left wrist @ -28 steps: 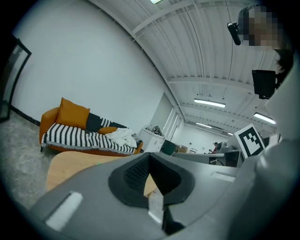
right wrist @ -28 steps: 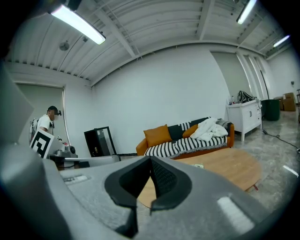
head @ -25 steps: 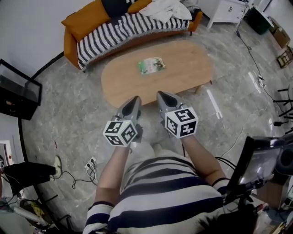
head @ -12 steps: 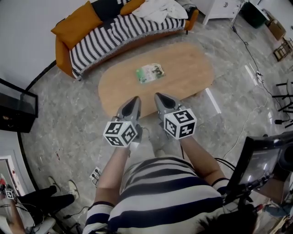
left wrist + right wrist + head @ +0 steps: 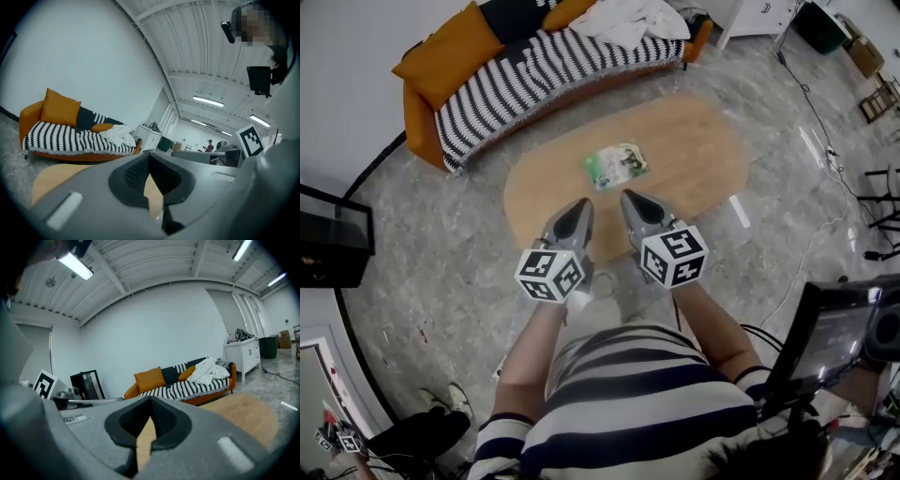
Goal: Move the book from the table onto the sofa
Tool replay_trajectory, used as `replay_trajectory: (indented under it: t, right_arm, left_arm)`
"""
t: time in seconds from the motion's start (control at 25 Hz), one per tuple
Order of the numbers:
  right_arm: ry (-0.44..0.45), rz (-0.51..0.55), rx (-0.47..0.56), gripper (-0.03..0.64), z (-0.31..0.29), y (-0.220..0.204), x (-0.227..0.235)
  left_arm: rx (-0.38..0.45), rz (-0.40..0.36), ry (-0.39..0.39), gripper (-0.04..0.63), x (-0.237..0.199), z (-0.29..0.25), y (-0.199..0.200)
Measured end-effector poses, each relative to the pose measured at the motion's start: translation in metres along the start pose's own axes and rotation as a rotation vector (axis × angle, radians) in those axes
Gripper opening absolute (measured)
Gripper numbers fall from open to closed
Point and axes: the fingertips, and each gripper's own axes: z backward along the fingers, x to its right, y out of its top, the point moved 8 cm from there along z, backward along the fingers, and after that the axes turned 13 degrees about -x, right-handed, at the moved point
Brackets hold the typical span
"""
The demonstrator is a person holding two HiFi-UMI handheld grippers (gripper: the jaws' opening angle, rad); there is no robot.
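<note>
The book (image 5: 616, 166) lies flat on the oval wooden worktop (image 5: 703, 141), about midway along it and on the half nearer the person, with its green-and-white cover facing up. Nothing touches it.

Beyond the far edge of the worktop stands the orange sofa (image 5: 427, 117), well apart from the book. A black-and-white striped throw (image 5: 525, 70) covers its seat, an orange cushion (image 5: 441, 56) leans at its left end, and a crumpled white cloth (image 5: 628, 19) lies at its right end.

The person, in a striped shirt (image 5: 628, 403), holds both tools side by side over the near edge of the worktop. In the head view the left claw (image 5: 580, 203) and the right claw (image 5: 627, 196) point toward the book, which sits just past their tips and apart from both.

The left gripper view shows the left claw (image 5: 149, 155) clenched, its ribbed pads meeting with nothing between them, and the sofa (image 5: 70, 138) and the worktop (image 5: 49, 178) ahead. The right gripper view shows the right claw (image 5: 151, 401) clenched and empty too, with the sofa (image 5: 187, 385) and the worktop (image 5: 243, 413) beyond it.

A black cabinet (image 5: 333, 248) stands on the grey floor (image 5: 441, 281) at the left.
</note>
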Motion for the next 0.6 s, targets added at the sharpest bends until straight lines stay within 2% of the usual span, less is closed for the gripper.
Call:
replay_trajectory:
  t: [0.24, 0.44, 0.6]
  right_arm:
    - [-0.029, 0.026, 0.028, -0.005, -0.029, 0.015, 0.005]
    - [-0.039, 0.018, 0.016, -0.005, -0.034, 0.011, 0.017]
    - [-0.04, 0.004, 0.009, -0.005, -0.039, 0.006, 0.032]
  left_arm:
    - [0.004, -0.027, -0.026, -0.003, -0.026, -0.023, 0.014]
    - [-0.019, -0.042, -0.064, -0.003, -0.025, -0.04, 0.007]
    - [-0.023, -0.038, -0.055, -0.003, -0.026, -0.053, 0.004]
